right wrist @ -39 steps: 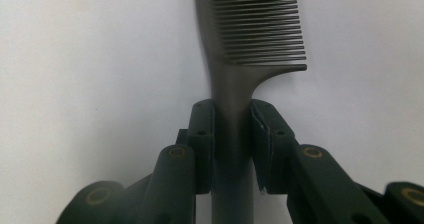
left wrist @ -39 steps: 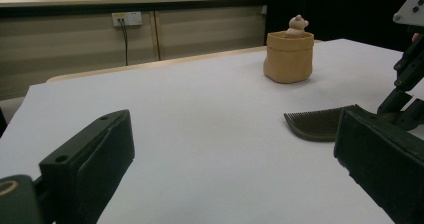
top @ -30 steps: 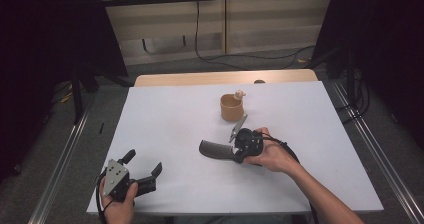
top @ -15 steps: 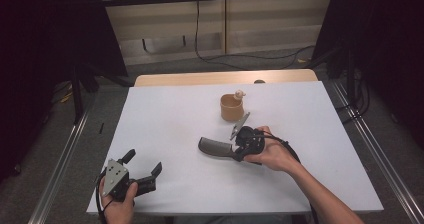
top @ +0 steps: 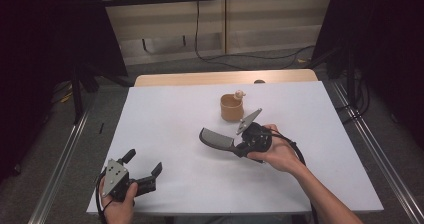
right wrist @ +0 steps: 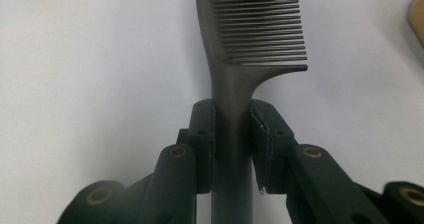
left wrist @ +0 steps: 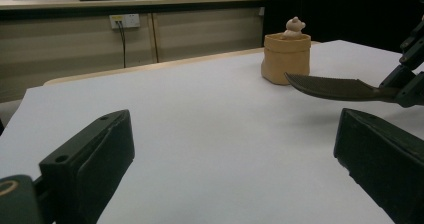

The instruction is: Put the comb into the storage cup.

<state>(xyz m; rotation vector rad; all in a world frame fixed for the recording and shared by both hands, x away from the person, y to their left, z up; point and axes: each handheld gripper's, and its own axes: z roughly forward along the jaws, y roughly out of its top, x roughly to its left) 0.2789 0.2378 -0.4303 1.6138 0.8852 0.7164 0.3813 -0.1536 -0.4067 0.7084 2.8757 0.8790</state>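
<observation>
- We see the left gripper [top: 145, 170] near the front left corner of the white table [top: 165, 114], its 2 jaws standing wide apart with nothing but bare tabletop between them. Against the pictures from 1 second ago it sits in the same spot with the same spread.
- Well ahead of that gripper and to its right, the dark comb [left wrist: 332, 88] hangs just above the table, toothed end pointing toward the left gripper's side.
- The right gripper [top: 239, 147] is clamped on the comb's handle: in the right gripper view the 2 pads [right wrist: 202, 134] press the handle from both sides, and the toothed head [right wrist: 260, 24] runs straight out beyond them.
- Compared with 1 second ago, the comb's head lies slightly farther left and more level over the table; the shift is small, and the grip looks the same.
- Just beyond the right gripper stands a tan cup [top: 231, 107] with a small figure [top: 240, 94] at its rim, in the same place as before and apart from the comb.
</observation>
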